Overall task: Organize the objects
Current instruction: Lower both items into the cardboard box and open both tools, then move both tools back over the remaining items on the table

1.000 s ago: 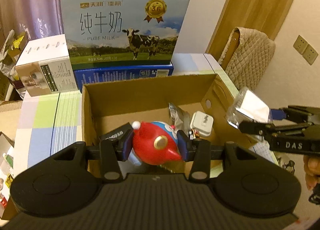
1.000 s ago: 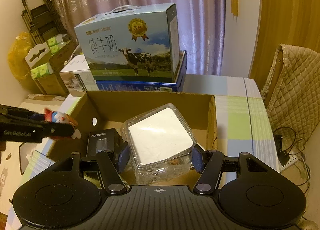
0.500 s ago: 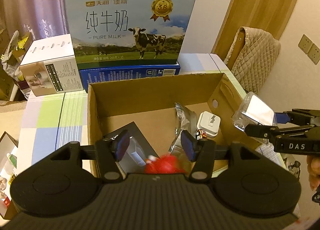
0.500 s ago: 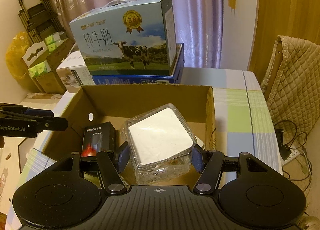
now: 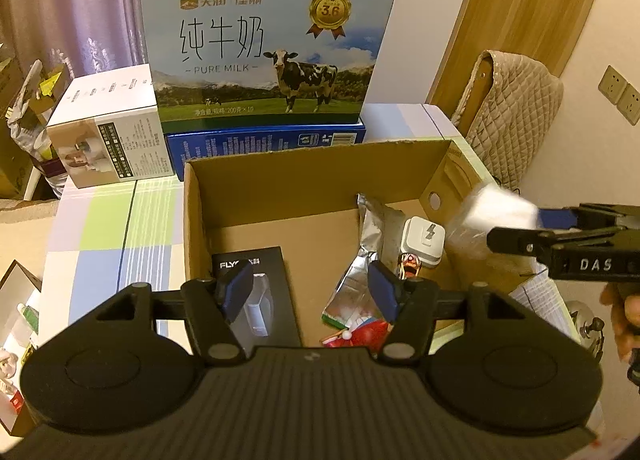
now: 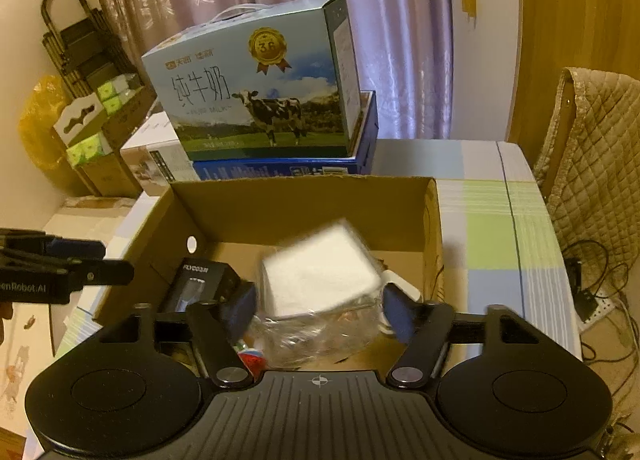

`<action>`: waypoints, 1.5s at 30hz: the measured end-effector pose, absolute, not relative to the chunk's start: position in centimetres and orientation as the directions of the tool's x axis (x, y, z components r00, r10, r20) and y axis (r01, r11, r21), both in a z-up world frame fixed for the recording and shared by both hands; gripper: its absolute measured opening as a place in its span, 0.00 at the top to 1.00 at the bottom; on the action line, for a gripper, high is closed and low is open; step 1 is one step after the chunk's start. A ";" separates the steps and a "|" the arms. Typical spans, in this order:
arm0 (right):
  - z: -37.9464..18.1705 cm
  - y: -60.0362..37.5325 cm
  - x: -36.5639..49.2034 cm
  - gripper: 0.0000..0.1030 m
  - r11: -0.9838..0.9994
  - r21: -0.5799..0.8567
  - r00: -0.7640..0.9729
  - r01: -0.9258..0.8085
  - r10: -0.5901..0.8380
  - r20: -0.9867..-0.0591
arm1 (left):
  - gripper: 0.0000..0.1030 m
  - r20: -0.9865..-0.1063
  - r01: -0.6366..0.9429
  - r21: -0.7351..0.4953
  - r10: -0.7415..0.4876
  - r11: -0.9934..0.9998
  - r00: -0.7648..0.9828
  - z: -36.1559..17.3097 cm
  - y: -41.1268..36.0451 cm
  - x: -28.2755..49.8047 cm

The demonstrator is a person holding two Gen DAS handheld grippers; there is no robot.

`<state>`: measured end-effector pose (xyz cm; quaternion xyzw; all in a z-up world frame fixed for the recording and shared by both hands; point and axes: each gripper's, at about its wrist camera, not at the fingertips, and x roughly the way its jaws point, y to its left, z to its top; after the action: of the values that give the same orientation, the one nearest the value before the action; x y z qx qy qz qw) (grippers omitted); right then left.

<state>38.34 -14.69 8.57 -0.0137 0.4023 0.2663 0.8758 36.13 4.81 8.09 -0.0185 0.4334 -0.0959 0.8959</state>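
Note:
An open cardboard box [image 5: 312, 149] sits on the checked tablecloth. Inside lie a black FLYCO package [image 5: 276, 300], a foil packet [image 5: 360, 272], a white charger [image 5: 424, 240] and a red and white toy [image 5: 370, 330]. My left gripper [image 5: 310, 290] hovers open over the box's near side, nothing between its pads, the toy below its right finger. My right gripper [image 6: 320, 308] is over the box's right side with its fingers spread. A clear container with a white pad [image 6: 320, 268] is blurred between them, loose and dropping.
A tall milk carton [image 5: 264, 51] stands on a blue box [image 5: 264, 139] right behind the cardboard box, and a white carton [image 5: 108, 139] sits to their left. At the right is a quilted chair back [image 5: 512, 115]. A hand [image 5: 624, 312] holds the right gripper.
My left gripper opened and the red toy fell into the box. The right gripper moved further over the box, and its fingers have just parted from the clear container.

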 end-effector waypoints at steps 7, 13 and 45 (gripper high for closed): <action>9.0 -15.9 37.5 0.29 0.874 0.201 0.560 -0.442 0.445 -0.699 | 0.36 -0.767 0.162 -0.085 -0.169 0.983 0.619 7.9 4.4 34.8; 9.8 -17.2 34.5 0.29 0.872 0.203 0.563 -0.446 0.450 -0.693 | 0.30 -0.760 0.179 -0.083 -0.179 0.980 0.625 8.2 3.4 32.0; 6.7 -24.2 9.2 0.29 0.873 0.204 0.529 -0.443 0.438 -0.727 | 0.07 -0.782 0.082 -0.101 -0.130 0.992 0.610 5.0 1.5 8.7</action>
<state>9.16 -24.25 6.72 -0.0029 0.4149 0.2517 0.8744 8.68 1.52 4.99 -0.0276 0.4376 -0.0591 0.8968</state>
